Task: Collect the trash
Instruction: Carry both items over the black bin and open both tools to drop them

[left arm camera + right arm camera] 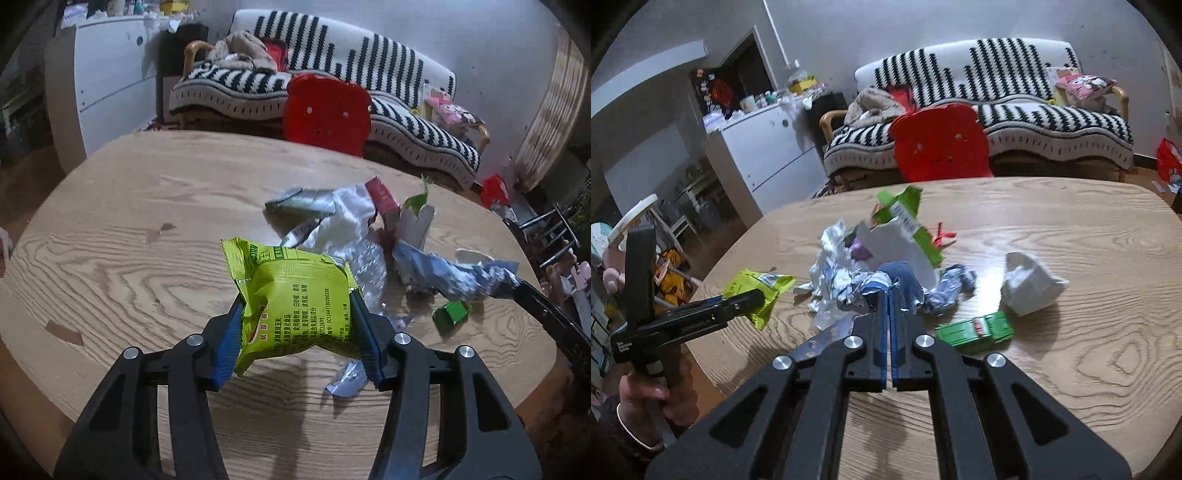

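Observation:
My left gripper [295, 303] is shut on a puffy yellow-green snack packet [291, 280], held clear of the wooden table [129, 229]. From the right wrist view that same left gripper [746, 301] shows at the left, in a person's hand [646, 398], with the packet [764, 284] in it. My right gripper [888, 295] is shut, its tips pinching a crumpled blue-and-white wrapper [905, 277]. In the left wrist view the wrapper [461, 277] stretches from the trash pile to the right gripper [519, 286].
More trash lies mid-table: silver foil [831, 266], a torn green carton [908, 218], a white crumpled paper [1030, 284] and a small green box [975, 328]. A red chair [942, 147] stands at the far edge, before a striped sofa [1052, 118].

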Tool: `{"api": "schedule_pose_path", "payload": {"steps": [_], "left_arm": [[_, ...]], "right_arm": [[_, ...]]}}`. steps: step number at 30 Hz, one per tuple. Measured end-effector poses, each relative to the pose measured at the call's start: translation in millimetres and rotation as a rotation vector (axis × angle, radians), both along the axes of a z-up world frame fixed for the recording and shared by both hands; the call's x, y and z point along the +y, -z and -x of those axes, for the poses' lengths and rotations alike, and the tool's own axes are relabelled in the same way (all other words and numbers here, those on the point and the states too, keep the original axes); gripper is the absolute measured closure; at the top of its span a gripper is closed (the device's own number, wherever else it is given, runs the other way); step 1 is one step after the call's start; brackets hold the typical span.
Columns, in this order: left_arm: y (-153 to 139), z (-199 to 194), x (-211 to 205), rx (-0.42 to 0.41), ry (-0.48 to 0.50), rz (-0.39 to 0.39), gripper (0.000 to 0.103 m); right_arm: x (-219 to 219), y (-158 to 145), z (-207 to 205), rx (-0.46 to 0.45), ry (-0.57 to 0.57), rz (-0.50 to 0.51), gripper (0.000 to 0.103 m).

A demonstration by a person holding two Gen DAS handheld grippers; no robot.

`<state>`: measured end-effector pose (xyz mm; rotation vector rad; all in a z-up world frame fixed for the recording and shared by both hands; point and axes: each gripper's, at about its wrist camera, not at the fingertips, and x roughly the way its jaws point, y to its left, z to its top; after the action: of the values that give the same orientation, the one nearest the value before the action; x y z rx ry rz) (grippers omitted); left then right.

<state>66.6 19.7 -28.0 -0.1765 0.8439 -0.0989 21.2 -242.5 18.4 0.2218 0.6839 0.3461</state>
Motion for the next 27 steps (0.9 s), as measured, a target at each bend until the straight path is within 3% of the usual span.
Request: {"api": "schedule_pose_path", "payload": {"steps": [6, 10, 14, 22, 27], "left_arm": [[-14, 4, -52, -0.025, 0.096, 0.008, 0.05], [-18, 15, -126, -0.045, 0.242, 0.007, 0.05], [-19, 39, -209, -0.064, 0.418, 0.013, 0.05], [-5, 134, -380, -0.08, 0.842, 0.064, 0.05], [34, 215, -472, 0.016, 1.101, 0.072, 0.05]], "right_arm": [[-62, -17, 38, -0.029, 0.123, 0.02, 0.101], [-127, -23, 78, -0.035, 0.259, 0.05, 0.101], [-205, -27, 138, -0.044, 0.464, 0.098, 0.101], [-352, 20, 279, 0.113, 0.927, 0.086, 0.101], [-393, 63, 345, 0.251, 1.074, 0.094, 0.101]]}}
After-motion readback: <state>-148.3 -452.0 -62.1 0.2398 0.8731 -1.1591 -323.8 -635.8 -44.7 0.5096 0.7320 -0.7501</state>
